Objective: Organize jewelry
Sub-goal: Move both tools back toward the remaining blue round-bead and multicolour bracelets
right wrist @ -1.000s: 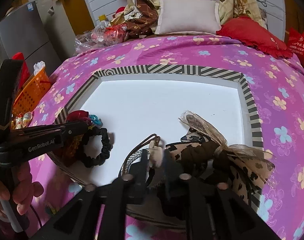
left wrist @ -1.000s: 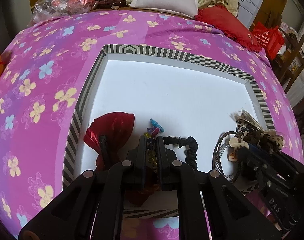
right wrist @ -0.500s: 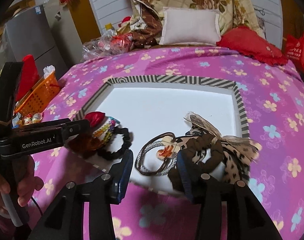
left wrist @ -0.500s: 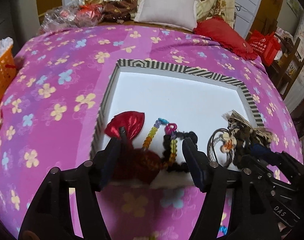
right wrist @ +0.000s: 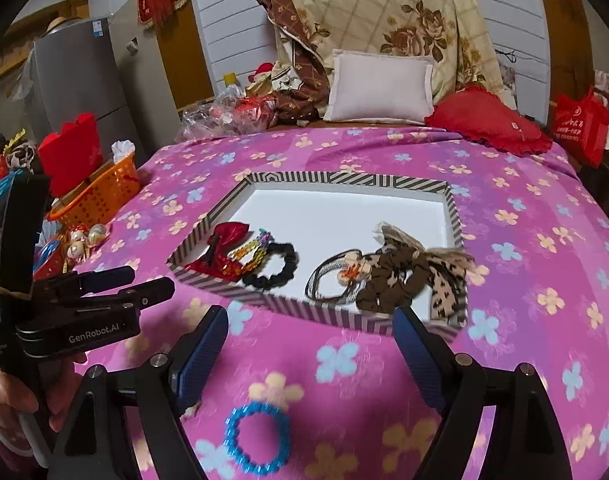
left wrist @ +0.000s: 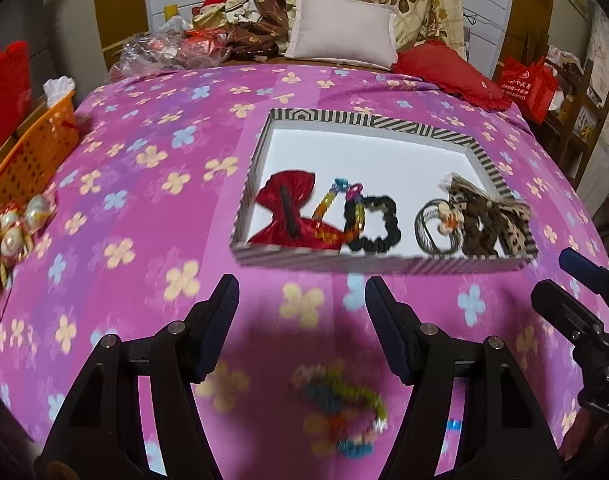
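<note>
Only the right wrist view shows a blue beaded bracelet (right wrist: 257, 437) on the pink flowered bedspread (right wrist: 524, 280), between the gaping right tongs (right wrist: 314, 350); the left view shows a blurred multicoloured bracelet (left wrist: 340, 412) just ahead of the left tongs (left wrist: 302, 312), also spread apart and empty. Beyond, the striped shallow box (left wrist: 384, 261) holds a red satin bow (left wrist: 286, 210), rainbow bead chain (left wrist: 354, 212), black scrunchie (left wrist: 378, 224), and leopard-print bow (left wrist: 492, 220)
</note>
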`<state>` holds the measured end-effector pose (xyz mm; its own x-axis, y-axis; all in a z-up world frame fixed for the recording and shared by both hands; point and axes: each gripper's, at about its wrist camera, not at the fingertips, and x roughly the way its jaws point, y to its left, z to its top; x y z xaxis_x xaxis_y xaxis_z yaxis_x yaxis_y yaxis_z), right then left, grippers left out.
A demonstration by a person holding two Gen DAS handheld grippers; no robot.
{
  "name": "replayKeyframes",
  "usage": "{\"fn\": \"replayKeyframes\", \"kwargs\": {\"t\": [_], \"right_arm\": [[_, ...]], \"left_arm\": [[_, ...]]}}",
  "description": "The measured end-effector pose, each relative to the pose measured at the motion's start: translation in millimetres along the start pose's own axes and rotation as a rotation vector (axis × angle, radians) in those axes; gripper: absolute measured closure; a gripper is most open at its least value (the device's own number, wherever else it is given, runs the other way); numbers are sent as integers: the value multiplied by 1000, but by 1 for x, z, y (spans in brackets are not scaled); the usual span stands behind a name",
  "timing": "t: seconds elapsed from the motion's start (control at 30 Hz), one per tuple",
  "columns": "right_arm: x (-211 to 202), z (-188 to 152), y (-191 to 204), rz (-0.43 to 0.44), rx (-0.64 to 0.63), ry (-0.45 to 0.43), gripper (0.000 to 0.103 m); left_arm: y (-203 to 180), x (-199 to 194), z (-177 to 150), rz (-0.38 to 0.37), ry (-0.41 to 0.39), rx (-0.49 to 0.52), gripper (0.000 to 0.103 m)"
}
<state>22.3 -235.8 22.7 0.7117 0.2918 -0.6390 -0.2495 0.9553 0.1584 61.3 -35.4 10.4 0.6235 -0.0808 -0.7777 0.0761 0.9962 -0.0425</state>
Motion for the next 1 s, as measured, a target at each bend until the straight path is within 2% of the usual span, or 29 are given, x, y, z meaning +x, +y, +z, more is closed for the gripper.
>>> {"fn": "replayKeyframes", "kwargs": {"t": [0.1,0.37,0.67,1.0], "right_arm": [[-11,-10,6,-4,-10,3,11],[-26,-38,17,-12,-14,36,11],[-32,-65,25,-62,-60,71,11],[-39,-76,25,-73,-76,79,11]], "left_arm": [[3,-12,-12,3,-10,-16,37],[8,-37,-42,21,-27,-17,37],[15,-49,-66,34,-28,-24,37],[17,-49,-81,42,-9,-29,37]]}}
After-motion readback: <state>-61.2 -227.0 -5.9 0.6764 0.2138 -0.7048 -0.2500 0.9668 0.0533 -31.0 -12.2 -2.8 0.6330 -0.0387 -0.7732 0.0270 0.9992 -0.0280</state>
